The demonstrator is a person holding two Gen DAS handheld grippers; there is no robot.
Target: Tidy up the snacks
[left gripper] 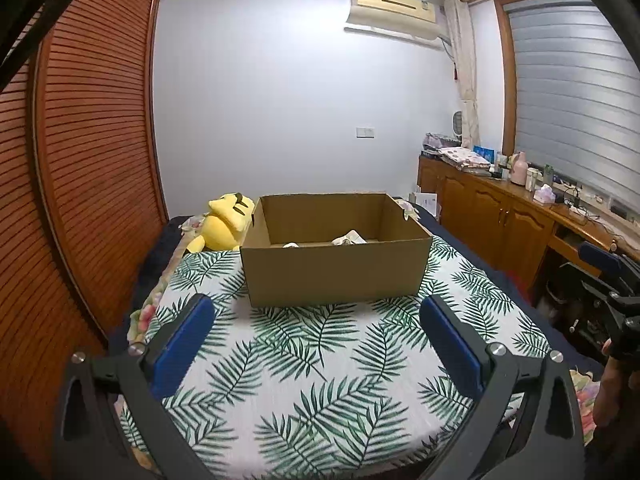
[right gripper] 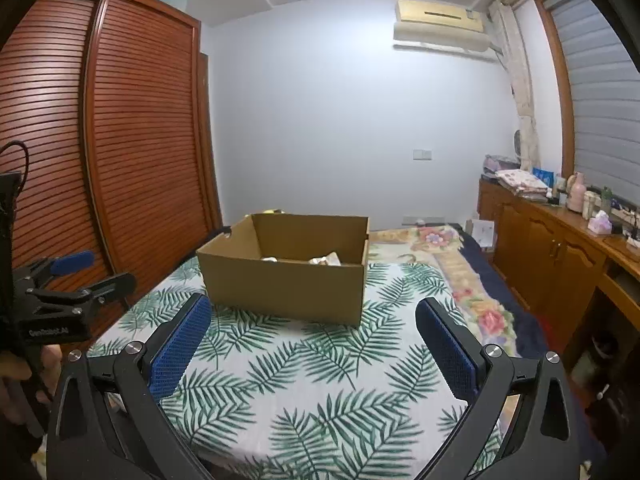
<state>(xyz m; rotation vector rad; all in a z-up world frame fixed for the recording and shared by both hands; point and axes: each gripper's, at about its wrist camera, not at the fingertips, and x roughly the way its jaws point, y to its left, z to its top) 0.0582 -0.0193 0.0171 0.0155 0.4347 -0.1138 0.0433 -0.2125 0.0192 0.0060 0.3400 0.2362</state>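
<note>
An open cardboard box (left gripper: 336, 272) stands on a leaf-print cloth (left gripper: 320, 360) on the bed. A few pale wrapped snacks (left gripper: 349, 239) lie inside it; they also show in the right wrist view (right gripper: 326, 259), in the box (right gripper: 284, 284). My left gripper (left gripper: 316, 312) is open and empty, held above the cloth in front of the box. My right gripper (right gripper: 314, 316) is open and empty, likewise short of the box. The right gripper shows at the edge of the left wrist view (left gripper: 616, 280), and the left gripper in the right wrist view (right gripper: 72, 276).
A yellow plush toy (left gripper: 226, 222) lies left of the box. A slatted wooden wardrobe (left gripper: 88, 160) stands on the left. A wooden sideboard (left gripper: 500, 208) with bottles and folded cloth runs along the right under the window. A floral quilt (right gripper: 452, 272) lies right of the cloth.
</note>
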